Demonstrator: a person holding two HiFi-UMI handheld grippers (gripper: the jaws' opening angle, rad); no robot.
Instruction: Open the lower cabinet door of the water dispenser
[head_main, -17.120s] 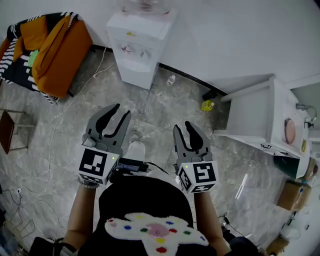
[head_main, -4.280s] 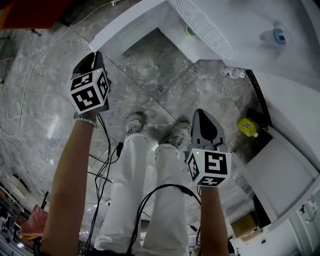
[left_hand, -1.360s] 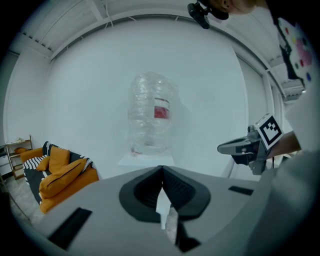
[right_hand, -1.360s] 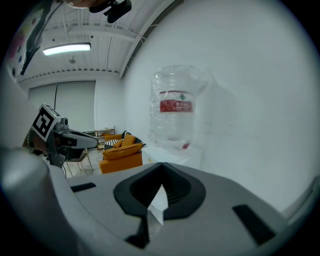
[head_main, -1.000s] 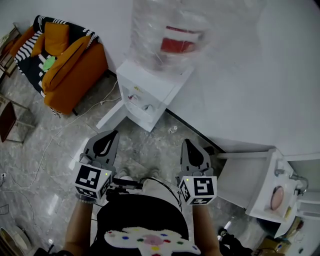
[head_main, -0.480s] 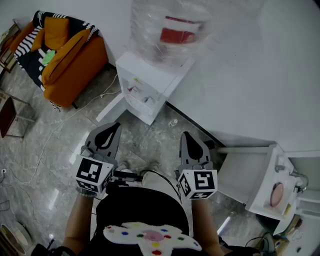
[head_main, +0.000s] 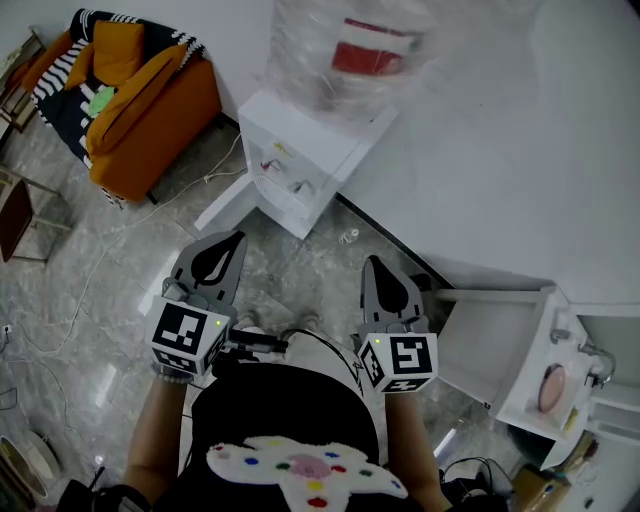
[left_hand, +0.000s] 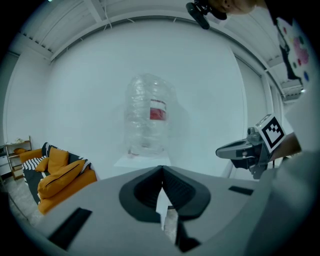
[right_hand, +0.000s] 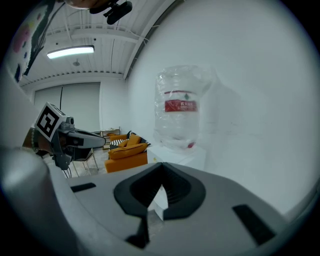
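1. Since half a second ago the water dispenser (head_main: 312, 150) has slid slightly up and to the right in the head view. Both tools hang in the same spot in front of it, and nothing on the floor has changed place.
2. By far the biggest thing ahead, the dispenser stands against the white wall with its clear bottle (head_main: 352, 60) on top. Its lower cabinet door (head_main: 222, 207) already swings out from the base toward the dispenser's left side, a white panel lying well clear of the cabinet front. I judge the opening step done.
3. What is left, as I read it, is only to stand off. If the door needed to go wider, I would have to step in and crouch, since it sits low and well away from both tools.
4. To the dispenser's left along the wall sits an orange sofa (head_main: 140, 110), well apart from the door's swing.
5. To the dispenser's right stands a white cabinet unit (head_main: 495, 345), nearer my right side than the dispenser.
6. The left gripper (head_main: 234, 240) and right gripper (head_main: 371, 263) point toward the dispenser, well short of it. Each has its jaws pressed tip to tip with nothing between them.
7. A small bottle (head_main: 349, 237) lies on the floor by the wall, just right of the dispenser's base. It is off my line to the door, and bare floor lies between me and the dispenser.
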